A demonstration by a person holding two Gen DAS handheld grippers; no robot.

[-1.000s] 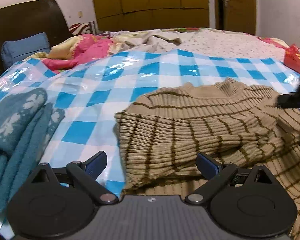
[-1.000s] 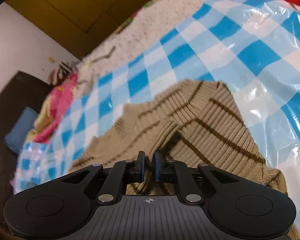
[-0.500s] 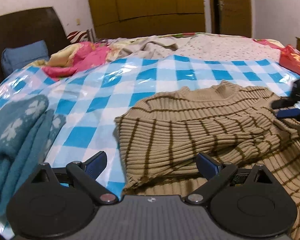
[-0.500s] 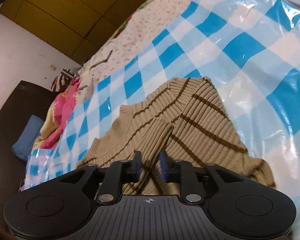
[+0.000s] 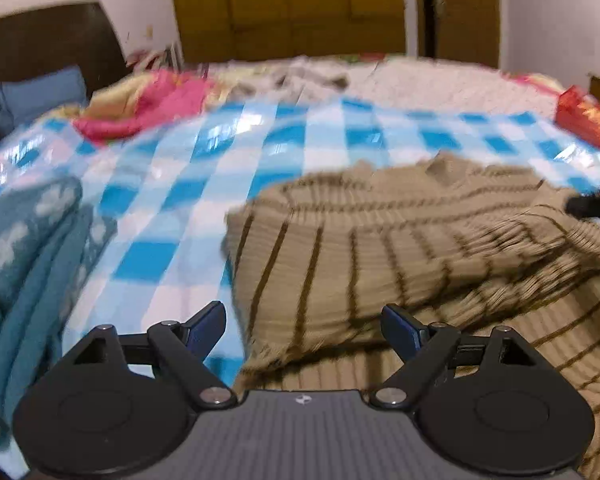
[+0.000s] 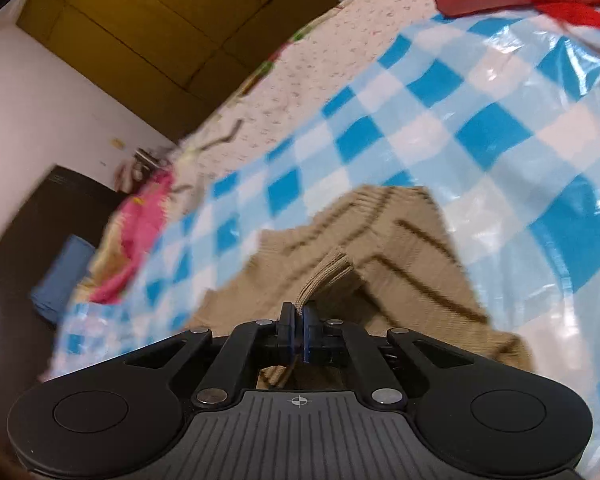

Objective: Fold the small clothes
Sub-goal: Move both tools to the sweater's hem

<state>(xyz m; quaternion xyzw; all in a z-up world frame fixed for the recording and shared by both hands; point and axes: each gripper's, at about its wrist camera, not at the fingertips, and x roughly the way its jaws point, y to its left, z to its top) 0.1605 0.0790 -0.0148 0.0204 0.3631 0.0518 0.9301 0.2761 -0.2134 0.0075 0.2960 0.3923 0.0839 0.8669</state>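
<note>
A tan ribbed sweater (image 5: 380,248) with dark brown stripes lies on a blue-and-white checked plastic sheet (image 5: 236,160) on a bed. My left gripper (image 5: 304,326) is open and empty, its fingers low over the folded near-left edge of the sweater. My right gripper (image 6: 299,312) is shut on the sweater's sleeve cuff (image 6: 324,274) and holds it lifted above the sweater body (image 6: 404,248). The right gripper also shows as a dark shape at the right edge of the left wrist view (image 5: 598,200).
A folded teal knit garment (image 5: 24,248) with white patterns lies at the left. A pink and yellow blanket (image 5: 140,104) and a blue pillow (image 5: 40,88) are at the headboard. A red bag (image 5: 588,118) lies at the far right. Wooden wardrobes stand behind.
My right gripper opened slightly half a second ago and has shut again on the sleeve cuff, lifting it. The left gripper stays open and has moved slightly; the view is blurred by motion.
</note>
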